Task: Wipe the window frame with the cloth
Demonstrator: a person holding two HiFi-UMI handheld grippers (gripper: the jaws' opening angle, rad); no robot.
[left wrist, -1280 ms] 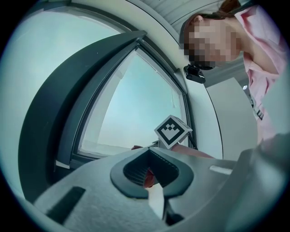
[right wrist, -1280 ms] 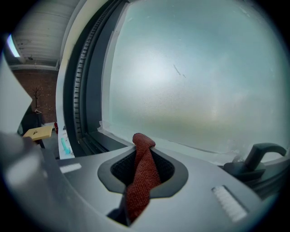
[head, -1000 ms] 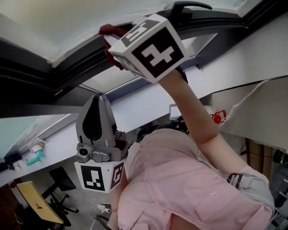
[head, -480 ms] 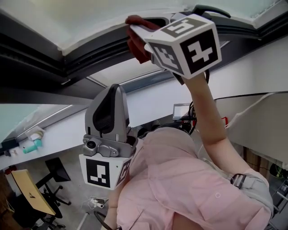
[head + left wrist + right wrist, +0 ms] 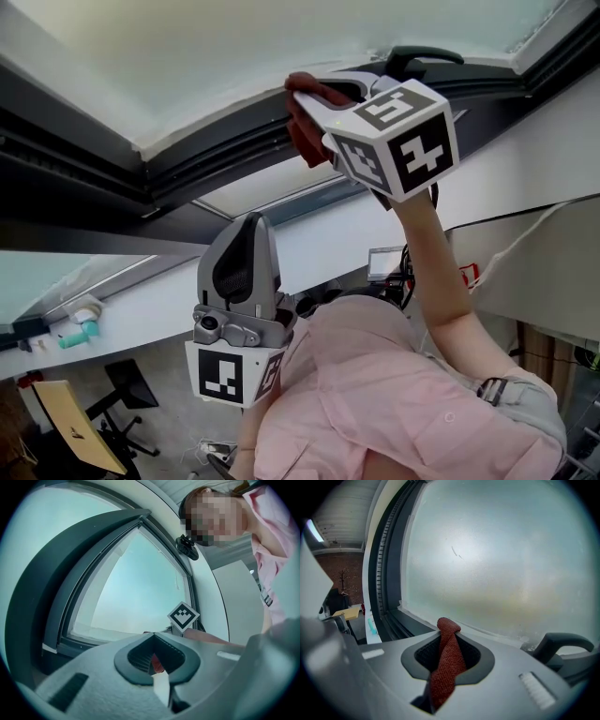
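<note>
**Red cloth at the window frame**

The red woven cloth (image 5: pixel 302 141) touches the dark window frame (image 5: pixel 216 150), just below the frosted pane (image 5: pixel 497 564). My right gripper (image 5: pixel 448 637) has its jaws clamped on it. My left gripper (image 5: pixel 153 644) hangs lower, well apart, with its jaws together and nothing between them.

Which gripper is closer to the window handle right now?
Right. The right gripper, holding the cloth, is at the frame just beside the window handle; the left gripper hangs well below.

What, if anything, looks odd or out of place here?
Only a faint scratch-like mark on the frosted pane. Otherwise the red cloth sits pinched in the right gripper at the window frame.
</note>
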